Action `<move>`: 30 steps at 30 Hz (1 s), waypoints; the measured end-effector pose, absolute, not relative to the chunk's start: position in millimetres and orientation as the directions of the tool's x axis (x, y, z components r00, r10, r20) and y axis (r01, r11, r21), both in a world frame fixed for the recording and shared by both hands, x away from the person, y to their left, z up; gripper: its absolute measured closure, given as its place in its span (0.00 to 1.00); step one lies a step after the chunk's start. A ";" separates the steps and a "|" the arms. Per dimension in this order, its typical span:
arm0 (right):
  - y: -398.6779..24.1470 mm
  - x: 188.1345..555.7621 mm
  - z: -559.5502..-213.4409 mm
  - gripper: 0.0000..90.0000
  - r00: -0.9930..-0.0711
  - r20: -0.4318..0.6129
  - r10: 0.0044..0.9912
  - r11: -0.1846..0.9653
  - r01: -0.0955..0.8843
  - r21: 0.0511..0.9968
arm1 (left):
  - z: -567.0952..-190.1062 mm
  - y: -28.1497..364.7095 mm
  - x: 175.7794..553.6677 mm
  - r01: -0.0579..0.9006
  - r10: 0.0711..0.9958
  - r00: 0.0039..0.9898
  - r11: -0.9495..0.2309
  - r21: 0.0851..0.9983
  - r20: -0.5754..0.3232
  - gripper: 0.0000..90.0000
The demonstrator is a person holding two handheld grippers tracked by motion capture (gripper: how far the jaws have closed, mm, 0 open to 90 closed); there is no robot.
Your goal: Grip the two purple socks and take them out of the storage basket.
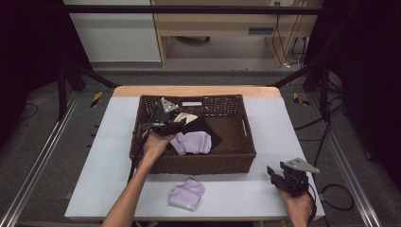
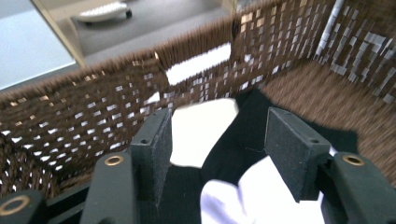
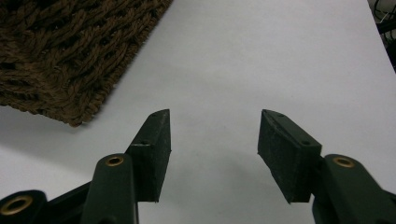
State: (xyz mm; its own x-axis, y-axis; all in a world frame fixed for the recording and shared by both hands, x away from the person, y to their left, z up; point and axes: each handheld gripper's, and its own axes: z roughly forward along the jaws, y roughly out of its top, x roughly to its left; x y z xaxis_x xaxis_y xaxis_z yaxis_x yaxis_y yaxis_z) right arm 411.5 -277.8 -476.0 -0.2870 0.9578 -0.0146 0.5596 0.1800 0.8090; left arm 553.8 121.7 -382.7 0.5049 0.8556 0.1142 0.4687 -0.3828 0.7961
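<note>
Inside the basket (image 1: 236, 124), the left gripper (image 2: 217, 140) hangs apart over the dark cloth (image 2: 233, 144), ready to pick; the right gripper (image 3: 212, 135), apart too, waits over the surface (image 3: 261, 56).

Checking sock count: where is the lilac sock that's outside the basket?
In the high view, the lilac sock lies on the white table, just in front of the wicker basket.

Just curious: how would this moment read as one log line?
left gripper: open over black cloth in brown wicker basket | right gripper: open, above white table
</note>
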 end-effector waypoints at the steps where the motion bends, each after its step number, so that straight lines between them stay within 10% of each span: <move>1: -277.7 411.4 -475.8 0.49 -0.287 -0.017 0.958 0.182 0.560 0.808 | -384.2 120.6 554.6 0.478 0.850 0.515 -0.393 0.786 0.111 0.47; 14: -278.1 410.8 -476.7 0.49 -0.289 -0.020 0.957 0.186 0.562 0.806 | -406.2 96.7 562.0 0.572 0.782 0.584 -0.586 0.574 0.217 0.44; 30: -277.6 412.1 -477.9 0.49 -0.289 -0.015 0.957 0.185 0.572 0.799 | -423.5 93.0 575.1 0.701 0.791 0.595 -0.599 0.388 0.146 0.46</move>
State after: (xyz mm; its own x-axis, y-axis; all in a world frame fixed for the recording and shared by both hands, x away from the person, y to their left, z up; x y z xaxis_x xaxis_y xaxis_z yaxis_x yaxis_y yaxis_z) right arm 412.1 -277.6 -477.9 -0.2886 0.9573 -0.0150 0.5724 0.1851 0.7988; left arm 575.1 93.0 -423.5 0.5946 0.7907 0.1459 0.7008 -0.5985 0.3880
